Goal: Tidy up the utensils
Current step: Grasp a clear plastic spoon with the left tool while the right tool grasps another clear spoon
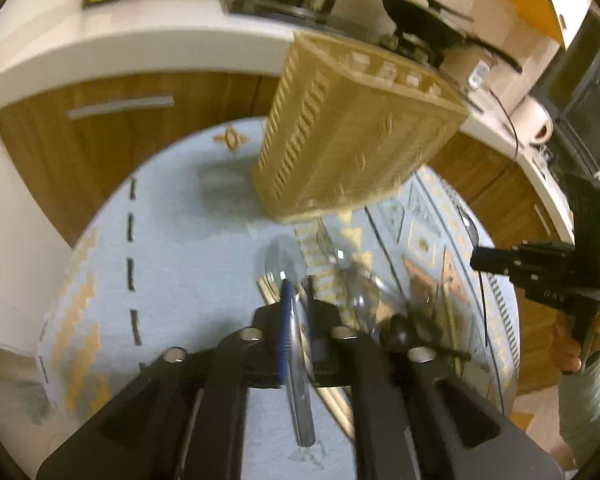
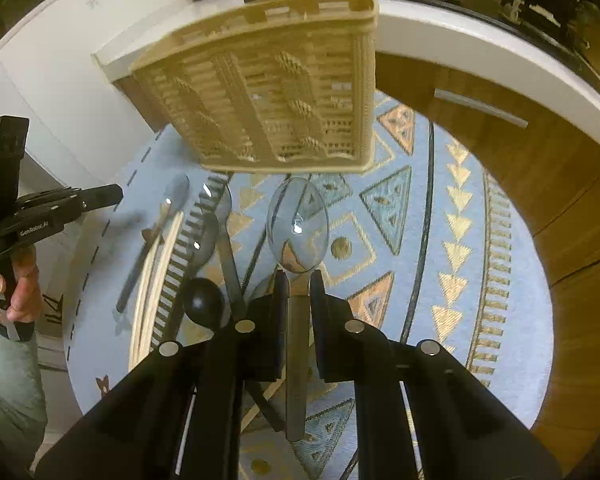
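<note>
Risk: you carry two spoons at once toward one basket [image 2: 268,92]; the clear spoon [image 2: 298,224] is pinched low on its handle, so the heavy bowl end could swing or slip as you tilt it in.
Second risk: the grey spoon [image 1: 296,360] in your left hand-held gripper [image 1: 298,308] is blurred in the left view, so I can't judge how firm its grip is.
Left pose: angled steeply down over the blue rug [image 1: 180,240], jaws closed on the grey spoon's handle.
Right pose: your right hand-held gripper [image 2: 299,284] also points steeply down, jaws clamped on the clear spoon.
Basket: upright on the rug, just beyond both spoons.
Remaining utensils [image 2: 204,248]: loose on the rug, near the basket.
</note>
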A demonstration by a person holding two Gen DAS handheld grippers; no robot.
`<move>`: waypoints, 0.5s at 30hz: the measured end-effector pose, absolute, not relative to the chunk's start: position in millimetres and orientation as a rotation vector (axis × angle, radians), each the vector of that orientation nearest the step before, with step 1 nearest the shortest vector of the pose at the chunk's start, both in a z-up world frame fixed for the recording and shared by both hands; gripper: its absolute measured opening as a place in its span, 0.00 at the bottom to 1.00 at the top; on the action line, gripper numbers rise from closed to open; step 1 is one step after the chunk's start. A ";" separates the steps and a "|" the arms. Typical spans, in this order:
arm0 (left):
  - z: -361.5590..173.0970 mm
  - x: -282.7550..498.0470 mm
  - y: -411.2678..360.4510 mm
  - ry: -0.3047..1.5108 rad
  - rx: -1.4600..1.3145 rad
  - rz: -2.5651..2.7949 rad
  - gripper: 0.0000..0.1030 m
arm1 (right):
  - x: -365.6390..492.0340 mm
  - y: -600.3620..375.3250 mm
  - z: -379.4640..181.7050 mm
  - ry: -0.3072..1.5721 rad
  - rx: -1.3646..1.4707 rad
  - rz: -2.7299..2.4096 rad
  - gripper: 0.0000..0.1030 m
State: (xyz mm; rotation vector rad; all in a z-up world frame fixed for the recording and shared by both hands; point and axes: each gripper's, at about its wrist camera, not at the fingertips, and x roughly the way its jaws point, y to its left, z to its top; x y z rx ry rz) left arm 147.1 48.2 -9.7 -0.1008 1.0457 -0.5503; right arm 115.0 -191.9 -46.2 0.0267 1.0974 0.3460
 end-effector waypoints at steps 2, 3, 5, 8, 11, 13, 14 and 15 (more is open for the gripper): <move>-15.3 148.4 43.4 1.064 -0.058 -0.530 0.39 | 123.6 -200.4 -50.6 1.117 0.047 0.360 0.10; -19.8 150.6 39.5 1.081 -0.023 -0.507 0.39 | 127.1 -201.0 -53.2 1.124 0.055 0.364 0.10; -31.0 155.5 36.2 1.139 -0.007 -0.501 0.39 | 129.2 -201.5 -55.3 1.135 0.062 0.369 0.10; -44.0 158.3 27.1 1.205 0.038 -0.515 0.39 | 129.3 -203.3 -56.7 1.142 0.059 0.378 0.10; -51.2 160.0 16.5 1.223 0.088 -0.504 0.40 | 131.7 -202.2 -59.1 1.149 0.063 0.382 0.10; -50.4 160.3 8.7 1.225 0.136 -0.476 0.36 | 133.8 -199.8 -62.1 1.156 0.065 0.382 0.10; -49.6 159.5 5.5 1.221 0.165 -0.455 0.20 | 134.2 -199.7 -62.7 1.158 0.065 0.382 0.10; -50.3 158.8 2.8 1.222 0.188 -0.444 0.15 | 134.5 -198.9 -63.6 1.160 0.064 0.383 0.10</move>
